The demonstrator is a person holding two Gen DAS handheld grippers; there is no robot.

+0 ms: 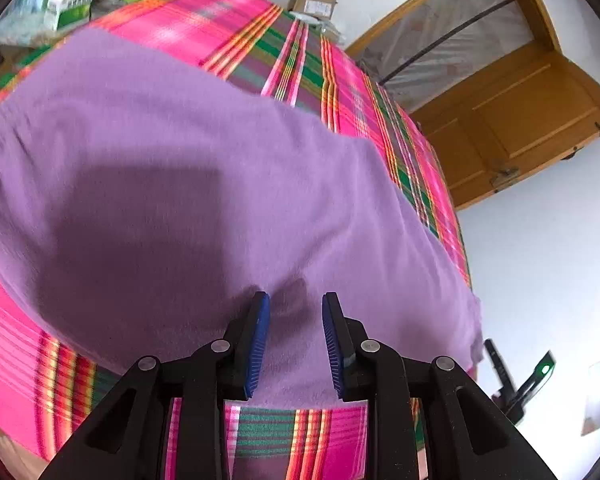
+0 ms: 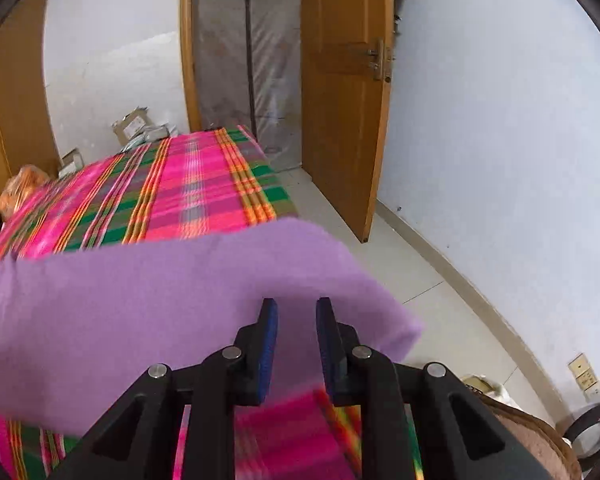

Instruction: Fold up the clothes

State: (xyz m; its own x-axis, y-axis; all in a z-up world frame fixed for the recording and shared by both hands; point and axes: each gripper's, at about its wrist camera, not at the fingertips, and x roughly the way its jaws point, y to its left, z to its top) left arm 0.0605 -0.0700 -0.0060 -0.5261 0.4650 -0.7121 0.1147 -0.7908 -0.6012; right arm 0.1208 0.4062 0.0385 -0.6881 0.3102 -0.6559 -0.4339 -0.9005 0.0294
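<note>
A plain purple garment (image 1: pixel 188 168) lies spread flat on a bed covered by a pink, green and orange plaid sheet (image 1: pixel 228 32). My left gripper (image 1: pixel 296 304) is open and hovers just above the garment's near edge, its blue pads (image 1: pixel 260 336) apart, casting a shadow on the cloth. In the right wrist view the purple garment (image 2: pixel 160 292) reaches the bed's right side, where its end hangs past the plaid sheet (image 2: pixel 188 192). My right gripper (image 2: pixel 297 308) is open over that end, with only cloth seen behind the gap.
Boxes and packets (image 1: pixel 68 4) crowd the far end of the bed. A wooden door (image 2: pixel 340 100) stands open beside a plastic-covered doorway (image 2: pixel 252 60). Pale floor tiles (image 2: pixel 428 280) run along the bed's right side. A roll of black tape (image 2: pixel 592 428) sits low right.
</note>
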